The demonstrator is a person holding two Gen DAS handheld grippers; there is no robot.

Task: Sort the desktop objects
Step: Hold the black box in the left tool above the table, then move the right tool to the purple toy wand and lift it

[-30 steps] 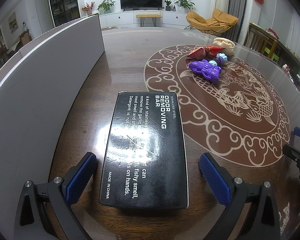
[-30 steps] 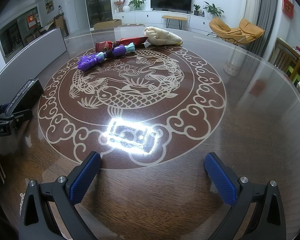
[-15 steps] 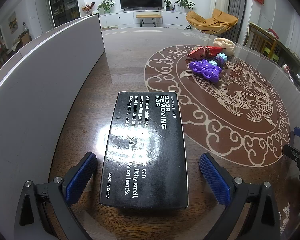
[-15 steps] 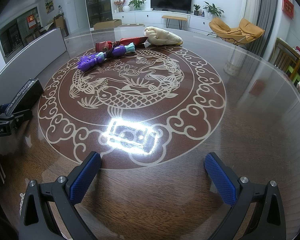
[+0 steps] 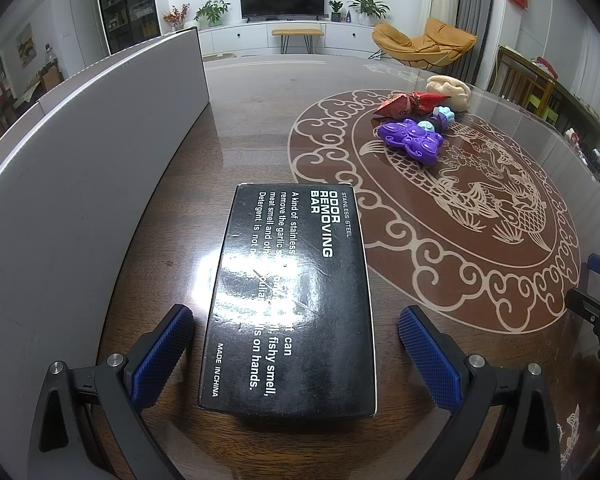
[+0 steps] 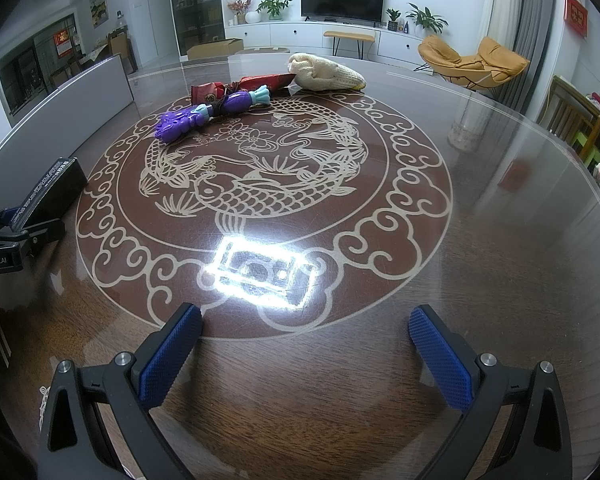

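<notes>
A black box [image 5: 292, 300] printed "ODOR REMOVING BAR" lies flat on the table between the blue pads of my left gripper [image 5: 296, 340], which is open and clear of the box's sides. In the right wrist view the same box [image 6: 54, 186] shows at far left with the left gripper [image 6: 16, 236] around it. My right gripper [image 6: 304, 344] is open over bare table with nothing between its fingers. Far off lie a purple toy [image 6: 180, 122], a purple and teal toy [image 6: 244, 100], red packets [image 6: 260, 80] and a cream cloth bundle [image 6: 324, 74].
A long grey panel [image 5: 80, 152] stands upright along the left of the box. The round wooden table [image 6: 500, 240] has a glass top with a fish medallion and a bright lamp glare [image 6: 260, 272]. The right gripper's tip [image 5: 596, 312] shows at the left view's right edge.
</notes>
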